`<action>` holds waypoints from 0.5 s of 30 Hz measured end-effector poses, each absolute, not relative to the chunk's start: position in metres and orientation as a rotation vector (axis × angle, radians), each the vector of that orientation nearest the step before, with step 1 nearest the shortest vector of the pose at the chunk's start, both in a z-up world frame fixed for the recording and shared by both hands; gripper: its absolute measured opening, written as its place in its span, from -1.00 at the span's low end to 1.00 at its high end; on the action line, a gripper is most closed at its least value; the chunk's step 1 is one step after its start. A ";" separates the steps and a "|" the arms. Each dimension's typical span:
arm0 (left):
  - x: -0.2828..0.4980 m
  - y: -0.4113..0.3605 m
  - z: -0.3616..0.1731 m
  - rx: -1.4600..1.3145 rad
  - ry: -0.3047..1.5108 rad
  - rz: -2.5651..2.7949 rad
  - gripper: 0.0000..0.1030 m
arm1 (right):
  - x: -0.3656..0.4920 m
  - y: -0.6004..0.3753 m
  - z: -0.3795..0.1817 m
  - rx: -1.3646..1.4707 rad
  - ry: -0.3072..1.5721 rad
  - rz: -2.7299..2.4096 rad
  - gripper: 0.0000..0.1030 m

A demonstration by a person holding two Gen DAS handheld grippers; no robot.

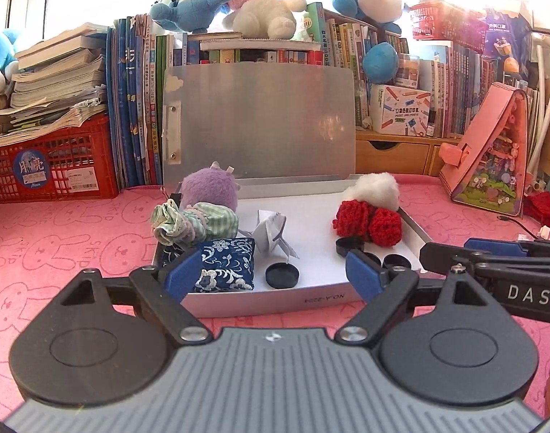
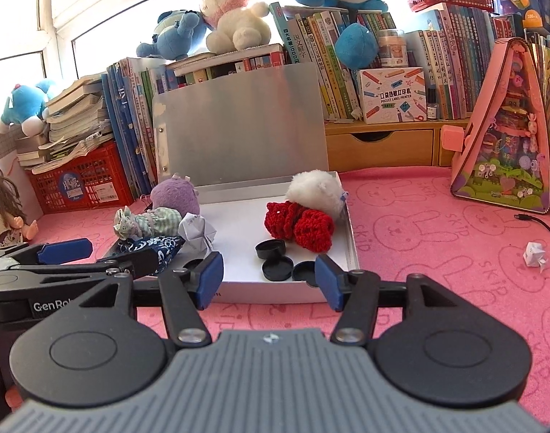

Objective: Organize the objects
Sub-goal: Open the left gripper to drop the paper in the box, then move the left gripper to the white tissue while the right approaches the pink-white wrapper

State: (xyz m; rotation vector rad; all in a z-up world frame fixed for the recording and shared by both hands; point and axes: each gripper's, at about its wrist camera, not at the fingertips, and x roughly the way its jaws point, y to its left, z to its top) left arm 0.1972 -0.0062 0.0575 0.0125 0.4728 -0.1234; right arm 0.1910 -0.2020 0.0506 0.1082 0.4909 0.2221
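Open white floor in the middle of the box [image 1: 311, 223], between a folded paper piece [image 1: 273, 232] on the left and red knitted items [image 1: 365, 222] on the right. Blocked at the far side by the raised lid [image 1: 260, 122]; crowded at the near edge by black caps [image 2: 277, 268] and a blue patterned pouch [image 1: 226, 265]. Bare pink tabletop [image 2: 437, 252] right of the box, save a small paper piece [image 2: 534, 252] and a cable [image 2: 538, 222].
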 end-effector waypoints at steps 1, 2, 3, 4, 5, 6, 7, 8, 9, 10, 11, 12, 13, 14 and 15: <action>0.191 -0.007 0.058 0.018 0.471 -0.126 0.75 | 0.186 -0.201 0.050 0.099 0.487 0.223 0.39; 0.185 -0.007 0.058 0.026 0.470 -0.121 0.75 | 0.180 -0.200 0.050 0.089 0.480 0.223 0.39; 0.180 -0.007 0.057 0.030 0.470 -0.119 0.76 | 0.176 -0.200 0.049 0.084 0.477 0.224 0.40; 0.175 -0.007 0.057 0.031 0.469 -0.121 0.76 | 0.171 -0.200 0.049 0.080 0.474 0.226 0.42; 0.171 -0.006 0.057 0.031 0.469 -0.123 0.76 | 0.165 -0.200 0.049 0.078 0.471 0.228 0.42; 0.165 -0.005 0.056 0.030 0.470 -0.128 0.76 | 0.162 -0.201 0.048 0.077 0.468 0.229 0.44; 0.160 -0.004 0.055 0.030 0.473 -0.128 0.77 | 0.158 -0.201 0.047 0.074 0.467 0.228 0.45; 0.156 -0.003 0.055 0.029 0.475 -0.126 0.77 | 0.153 -0.201 0.046 0.070 0.466 0.226 0.45; 0.151 -0.002 0.053 0.026 0.480 -0.124 0.77 | 0.150 -0.202 0.045 0.068 0.467 0.224 0.46; 0.147 -0.001 0.052 0.022 0.484 -0.122 0.77 | 0.146 -0.203 0.043 0.065 0.470 0.223 0.46; 0.143 0.002 0.050 0.015 0.489 -0.118 0.77 | 0.142 -0.204 0.041 0.062 0.473 0.222 0.46; 0.139 0.003 0.048 0.010 0.493 -0.116 0.77 | 0.138 -0.206 0.038 0.058 0.478 0.218 0.47; 0.133 0.005 0.046 0.004 0.497 -0.115 0.77 | 0.136 -0.207 0.037 0.056 0.482 0.217 0.48; 0.129 0.006 0.044 0.003 0.501 -0.115 0.77 | 0.133 -0.209 0.034 0.055 0.490 0.217 0.49; 0.124 0.007 0.041 0.005 0.503 -0.115 0.77 | 0.131 -0.210 0.031 0.054 0.497 0.216 0.49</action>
